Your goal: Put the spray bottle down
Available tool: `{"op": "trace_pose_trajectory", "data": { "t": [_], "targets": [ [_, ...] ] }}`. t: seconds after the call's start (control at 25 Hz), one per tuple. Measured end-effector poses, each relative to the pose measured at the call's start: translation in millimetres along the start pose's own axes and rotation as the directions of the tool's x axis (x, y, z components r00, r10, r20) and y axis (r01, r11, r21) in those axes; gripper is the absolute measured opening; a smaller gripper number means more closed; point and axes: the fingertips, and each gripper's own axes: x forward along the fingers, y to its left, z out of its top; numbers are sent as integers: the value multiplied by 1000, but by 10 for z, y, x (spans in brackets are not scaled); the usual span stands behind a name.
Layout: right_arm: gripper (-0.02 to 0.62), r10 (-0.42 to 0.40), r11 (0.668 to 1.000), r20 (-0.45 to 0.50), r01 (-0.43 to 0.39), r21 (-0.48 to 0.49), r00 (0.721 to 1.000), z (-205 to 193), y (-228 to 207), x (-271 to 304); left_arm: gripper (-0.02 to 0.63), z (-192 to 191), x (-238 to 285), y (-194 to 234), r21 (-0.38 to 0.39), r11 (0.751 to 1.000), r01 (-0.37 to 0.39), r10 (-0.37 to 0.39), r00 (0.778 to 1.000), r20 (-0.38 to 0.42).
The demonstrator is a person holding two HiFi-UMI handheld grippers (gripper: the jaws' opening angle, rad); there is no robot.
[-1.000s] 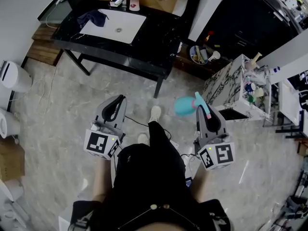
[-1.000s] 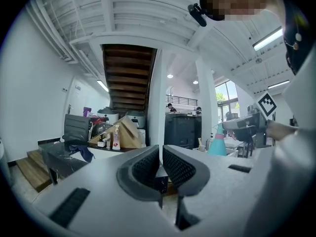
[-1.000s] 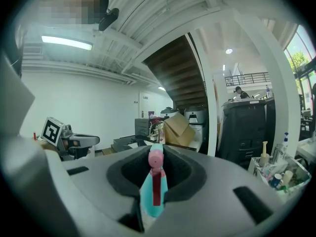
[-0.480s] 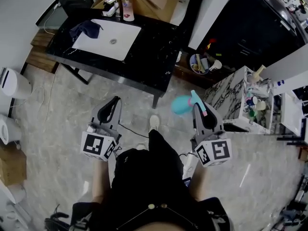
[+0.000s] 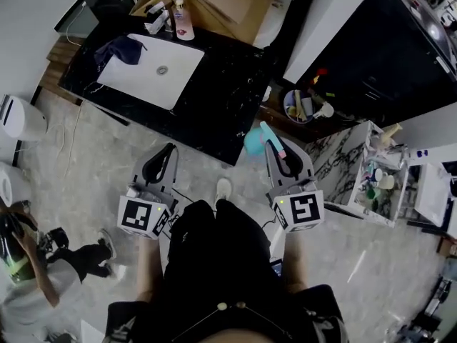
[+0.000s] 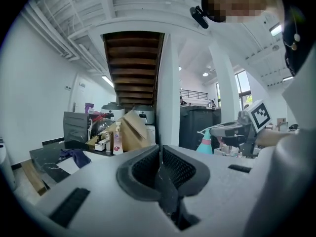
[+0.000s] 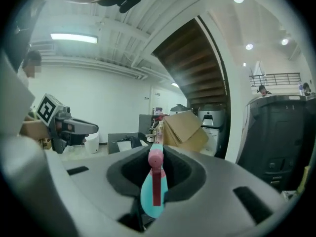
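Here the right tongs (image 5: pixel 275 146) are clamped on the teal spray bottle (image 5: pixel 254 141), gripping it at its pink-trimmed head. The bottle hangs in the air just beside the near corner of the black table (image 5: pixel 221 98). The left tongs (image 5: pixel 166 156) are closed with nothing between them, just off the same table's front edge.

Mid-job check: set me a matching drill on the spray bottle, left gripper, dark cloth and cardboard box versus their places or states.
1 spray bottle
2 left gripper
3 dark cloth
4 cardboard box

A shut, empty
B far side of the black table
C held in the right gripper
D at the white sink's corner

Pairs: 1-C, 2-A, 3-D, 4-B
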Motion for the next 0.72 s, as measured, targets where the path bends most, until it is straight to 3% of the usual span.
{"op": "trace_pose_trajectory", "data": {
  "t": [0.32,0.72],
  "targets": [
    [67,65,991,-41,-69,-115,997,-222,-106,604,25,-133,234,-46,-2,1000,5,-5,1000,-29],
    [67,45,998,-26,-47,-53,999,-260,-667,1278,25,-233,481,266,-41,999,-30,27,997,-74]
  ]
}}
